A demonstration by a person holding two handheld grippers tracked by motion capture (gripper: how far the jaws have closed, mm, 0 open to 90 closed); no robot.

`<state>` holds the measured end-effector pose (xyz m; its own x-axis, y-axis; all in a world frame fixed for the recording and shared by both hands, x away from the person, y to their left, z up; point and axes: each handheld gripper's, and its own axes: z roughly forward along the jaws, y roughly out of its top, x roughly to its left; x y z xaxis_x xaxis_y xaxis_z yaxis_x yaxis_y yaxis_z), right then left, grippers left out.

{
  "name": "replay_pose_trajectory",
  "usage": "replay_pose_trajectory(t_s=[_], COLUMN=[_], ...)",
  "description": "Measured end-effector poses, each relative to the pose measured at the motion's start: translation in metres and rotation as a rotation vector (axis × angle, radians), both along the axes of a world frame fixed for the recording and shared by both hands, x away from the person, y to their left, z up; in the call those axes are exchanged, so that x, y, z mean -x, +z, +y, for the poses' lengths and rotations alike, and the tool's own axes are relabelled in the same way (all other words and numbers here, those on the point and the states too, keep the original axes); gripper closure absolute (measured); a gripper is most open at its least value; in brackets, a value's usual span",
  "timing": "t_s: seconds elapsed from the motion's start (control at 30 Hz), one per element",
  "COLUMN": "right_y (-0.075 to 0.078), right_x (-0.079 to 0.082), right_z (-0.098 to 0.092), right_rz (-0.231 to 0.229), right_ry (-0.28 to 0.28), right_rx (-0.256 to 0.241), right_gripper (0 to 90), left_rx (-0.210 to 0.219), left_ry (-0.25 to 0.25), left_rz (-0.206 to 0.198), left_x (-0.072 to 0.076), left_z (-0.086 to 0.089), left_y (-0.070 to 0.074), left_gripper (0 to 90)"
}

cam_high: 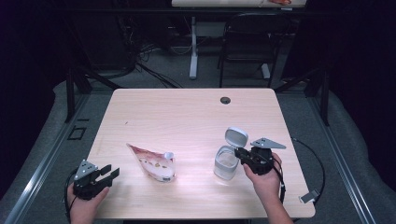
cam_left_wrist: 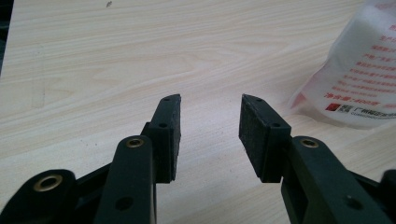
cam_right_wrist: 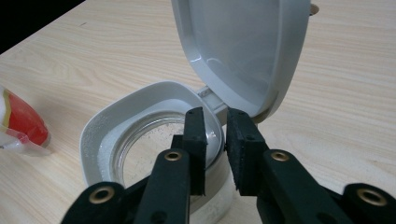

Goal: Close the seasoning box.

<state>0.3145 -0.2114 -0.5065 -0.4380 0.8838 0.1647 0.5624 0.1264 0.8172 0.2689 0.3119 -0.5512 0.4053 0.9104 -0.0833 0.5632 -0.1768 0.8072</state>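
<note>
On pale wood tabletop (cam_high: 187, 116), the right gripper (cam_right_wrist: 215, 122) pinches the open jar's rim (cam_right_wrist: 140, 93) while the left gripper (cam_left_wrist: 210, 109), spread empty, faces the pouch (cam_high: 153, 162) to its right.

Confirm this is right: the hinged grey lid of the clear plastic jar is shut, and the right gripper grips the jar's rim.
Not quite: the hinged grey lid stands open, as the right gripper view shows. The right gripper does grip the clear plastic jar at its rim.
</note>
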Motion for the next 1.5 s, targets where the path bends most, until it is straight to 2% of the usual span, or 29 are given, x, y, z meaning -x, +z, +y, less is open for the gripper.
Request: replay_pose_trajectory(t_s=[0.17, 0.23, 0.3, 0.47, 0.67, 0.73, 0.9, 1.03, 1.07, 1.13, 1.23, 1.33, 1.47, 1.5], right_y=[0.001, 0.001, 0.002, 0.002, 0.003, 0.003, 0.01, 0.019, 0.021, 0.026, 0.035, 0.041, 0.048, 0.049], right_x=[-0.002, -0.003, -0.003, 0.0, 0.005, 0.005, 0.01, 0.016, 0.017, 0.018, 0.019, 0.018, 0.015, 0.015], right_z=[-0.002, 0.0, 0.001, 0.002, 0.005, 0.004, -0.001, -0.002, -0.001, 0.001, 0.005, 0.007, 0.009, 0.01], right_rz=[-0.007, -0.004, -0.005, 0.003, 0.001, 0.009, 0.007, -0.002, 0.004, 0.012, -0.007, -0.012, -0.015, -0.024], right_ry=[0.031, 0.059, 0.061, 0.095, 0.142, 0.148, 0.159, 0.188, 0.198, 0.213, 0.234, 0.232, 0.242, 0.23], right_rx=[0.002, 0.006, 0.023, 0.008, 0.025, 0.017, -0.017, 0.017, 0.018, 0.043, 0.075, 0.082, 0.093, 0.099], right_gripper=[84.5, 84.7, 84.8, 84.9, 84.9, 84.3, 76.0, 70.7, 69.0, 67.2, 63.8, 63.5, 62.5, 60.8], left_rx=[0.0, -0.002, -0.001, -0.002, 0.003, 0.002, 0.009, 0.025, 0.025, 0.015, 0.013, -0.002, -0.025, -0.024], left_ry=[0.001, 0.001, 0.003, 0.003, -0.006, -0.008, -0.041, -0.074, -0.081, -0.082, -0.097, -0.104, -0.121, -0.126], left_rz=[0.003, 0.001, -0.002, -0.002, -0.006, -0.011, 0.023, 0.047, 0.06, 0.055, 0.074, 0.083, 0.12, 0.128], left_x=[0.001, 0.002, 0.002, 0.003, 0.0, -0.002, -0.007, -0.012, -0.013, -0.016, -0.022, -0.031, -0.042, -0.044], left_z=[0.0, -0.001, -0.001, -0.001, -0.005, -0.007, -0.013, -0.016, -0.017, -0.019, -0.024, -0.031, -0.033, -0.033], left_y=[0.0, 0.0, 0.0, 0.001, 0.005, 0.011, 0.028, 0.042, 0.045, 0.052, 0.06, 0.066, 0.072, 0.073], left_gripper=[59.3, 59.3, 59.2, 59.2, 59.1, 59.2, 59.5, 60.2, 60.0, 60.3, 60.8, 61.0, 59.2, 58.7])
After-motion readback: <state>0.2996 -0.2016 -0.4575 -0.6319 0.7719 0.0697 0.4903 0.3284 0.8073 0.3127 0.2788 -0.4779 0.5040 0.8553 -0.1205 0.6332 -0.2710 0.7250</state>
